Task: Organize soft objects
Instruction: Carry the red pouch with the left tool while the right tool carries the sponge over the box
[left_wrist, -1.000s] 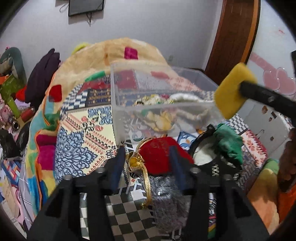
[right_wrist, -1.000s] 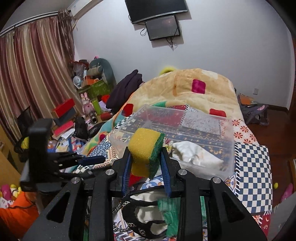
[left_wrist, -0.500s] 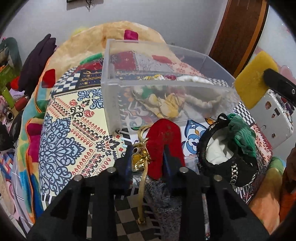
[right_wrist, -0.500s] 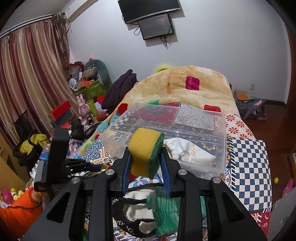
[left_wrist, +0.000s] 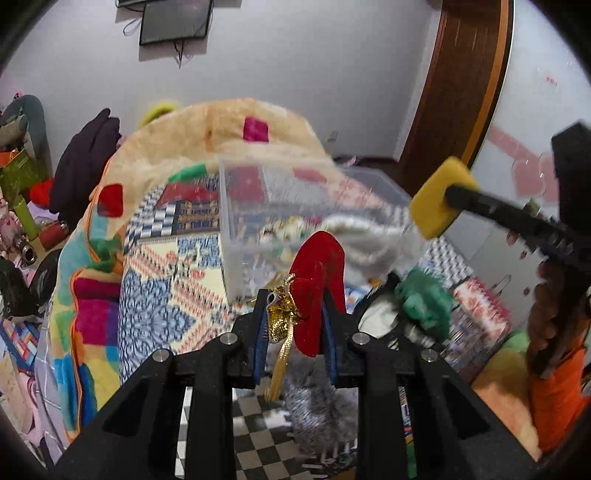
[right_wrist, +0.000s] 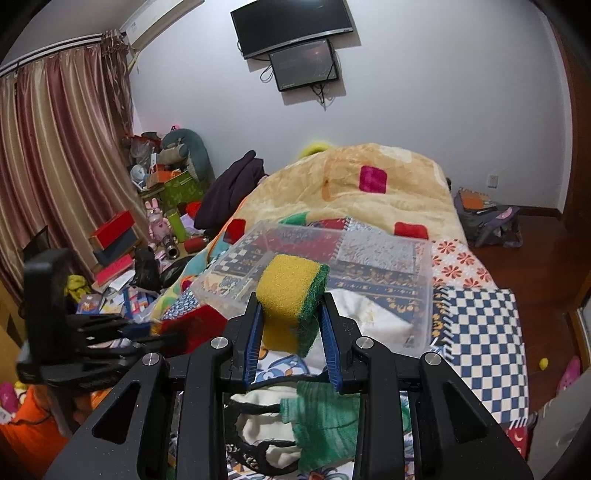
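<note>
since a second ago the left gripper (left_wrist: 293, 317) has closed on the red pouch (left_wrist: 318, 291) and lifted it off the bed (left_wrist: 162, 295). largest at centre frame, the clear bin (right_wrist: 373, 258) sits on the quilt, white cloth inside. right gripper (right_wrist: 293, 325) clamps the yellow sponge (right_wrist: 288, 295) in front of the bin. below it lies a green cloth (right_wrist: 325, 417). a gold tassel (left_wrist: 280, 339) dangles from the pouch.

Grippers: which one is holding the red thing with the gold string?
The left gripper. It pinches the red velvet pouch with the gold tassel; the right gripper holds a yellow-and-green sponge instead.
</note>
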